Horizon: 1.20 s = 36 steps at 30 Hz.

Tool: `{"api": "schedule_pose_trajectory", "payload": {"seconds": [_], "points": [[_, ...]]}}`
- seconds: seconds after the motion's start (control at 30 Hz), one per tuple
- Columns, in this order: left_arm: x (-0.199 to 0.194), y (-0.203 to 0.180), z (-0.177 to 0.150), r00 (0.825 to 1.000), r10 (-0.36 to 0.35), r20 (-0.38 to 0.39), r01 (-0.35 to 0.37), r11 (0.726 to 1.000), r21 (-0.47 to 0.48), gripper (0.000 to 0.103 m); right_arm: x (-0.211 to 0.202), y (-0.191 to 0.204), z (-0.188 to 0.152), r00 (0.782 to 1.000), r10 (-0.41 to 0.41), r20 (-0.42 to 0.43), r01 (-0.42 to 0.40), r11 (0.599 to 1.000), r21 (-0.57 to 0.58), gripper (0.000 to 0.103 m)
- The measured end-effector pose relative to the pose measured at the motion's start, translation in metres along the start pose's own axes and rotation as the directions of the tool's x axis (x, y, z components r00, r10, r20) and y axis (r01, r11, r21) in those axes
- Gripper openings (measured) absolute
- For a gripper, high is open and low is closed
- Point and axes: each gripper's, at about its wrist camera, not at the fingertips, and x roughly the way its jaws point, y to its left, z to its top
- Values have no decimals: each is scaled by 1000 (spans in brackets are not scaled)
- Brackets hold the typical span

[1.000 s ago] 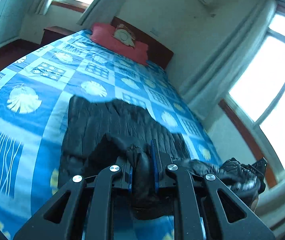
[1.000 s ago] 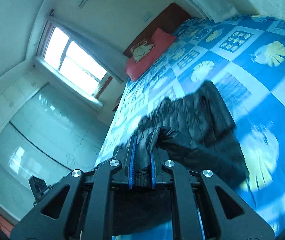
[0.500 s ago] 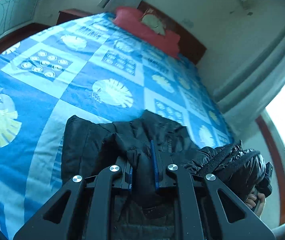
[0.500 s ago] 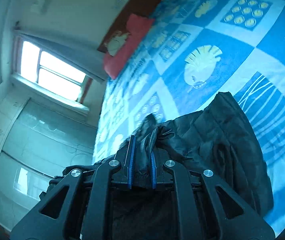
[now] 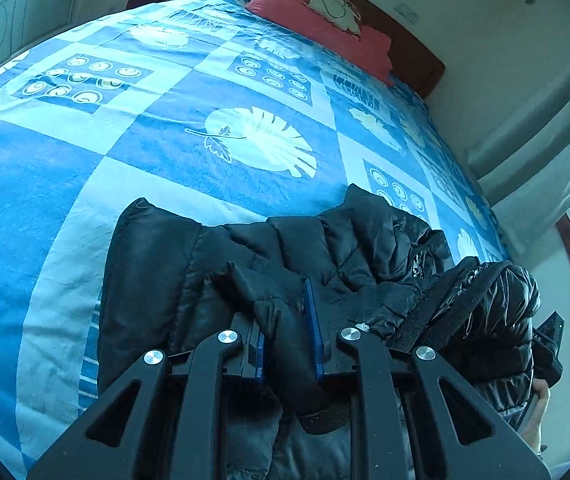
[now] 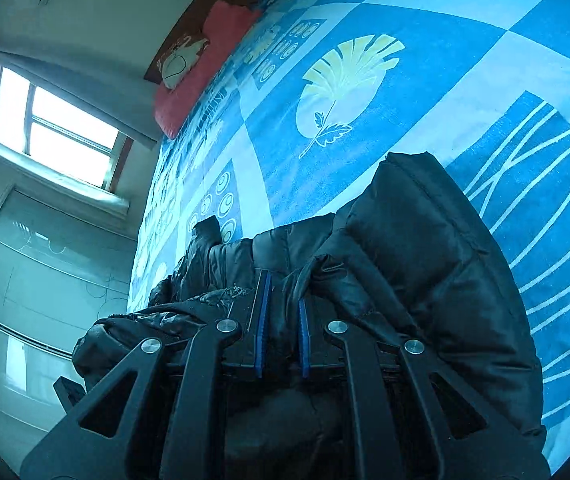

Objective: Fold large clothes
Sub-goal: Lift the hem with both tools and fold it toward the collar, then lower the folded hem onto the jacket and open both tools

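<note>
A black puffer jacket lies bunched on the blue patterned bed, its near part doubled over. My left gripper has a thick fold of the jacket between its blue pads; its jaws are opening slightly, and the fabric still fills the gap. In the right wrist view the same jacket spreads over the bed. My right gripper is shut on another fold of it. Both grippers sit low, close over the jacket.
A red pillow with a cartoon cushion lies at the headboard, also seen as the pillow. A window and a curtain stand beside the bed. A hand shows at the right edge.
Both grippers have come down and forward over the bed, carrying the held jacket edge onto the rest of the jacket. The left jaws stand a little wider.
</note>
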Motion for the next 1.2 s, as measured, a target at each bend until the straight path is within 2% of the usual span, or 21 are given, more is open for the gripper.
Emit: {"api": "schedule_pose_trajectory", "payload": {"seconds": [0.1,0.17,0.2,0.23,0.3,0.33,0.4,0.5,0.6,0.63,0.7,0.8,0.87,1.03,1.07,1.13,1.17,1.2], "points": [[-6,0,1,999,-36,-2,36,999,-7,24,-5,1,1,999,53,3,-53,998,21,31],[-13,3,3,995,-99,-6,99,995,-22,36,-12,5,2,996,92,19,-92,995,29,65],[-16,3,4,993,-115,-5,115,993,-28,38,-16,10,3,995,96,32,-96,995,22,70],[-21,5,6,991,-136,-4,135,990,-42,45,-20,14,2,995,87,39,-87,996,8,75],[-29,7,8,981,-192,2,191,978,-78,69,-23,20,2,996,78,35,-78,997,-14,76],[-37,7,9,974,-224,19,225,969,-99,88,-26,22,0,996,79,29,-78,997,-20,76],[-52,5,11,969,-235,73,241,965,-98,88,-32,24,-2,996,87,29,-87,996,-26,76],[-70,-5,13,962,-256,96,261,964,-45,88,-44,28,-7,995,86,47,-84,995,-48,76],[-72,-24,8,978,-190,88,184,980,73,88,-53,43,-10,996,25,90,-13,991,-134,76],[-71,-31,5,985,-135,105,120,983,139,88,-55,47,-9,994,-9,107,27,986,-167,76],[-65,-35,5,991,-53,125,27,978,205,88,-53,53,-5,990,-78,121,104,969,-226,76],[-50,-27,11,993,16,116,-41,975,220,88,-39,53,5,982,-153,107,177,942,-284,76],[-37,-16,18,995,43,89,-60,977,203,88,-25,50,11,977,-193,85,210,926,-312,76],[-9,6,31,1000,7,-11,-5,991,135,88,7,47,20,972,-235,20,224,893,-391,74],[-5,8,34,1000,2,-23,1,992,127,87,12,47,20,968,-252,5,231,882,-411,59],[2,7,36,999,19,-44,-13,991,136,53,21,47,19,957,-289,-14,255,864,-434,32],[6,6,36,997,49,-56,-41,989,139,50,22,47,18,957,-288,-19,250,860,-444,25],[10,5,36,996,63,-60,-53,987,151,41,22,49,18,957,-288,-12,252,856,-451,22]]}}
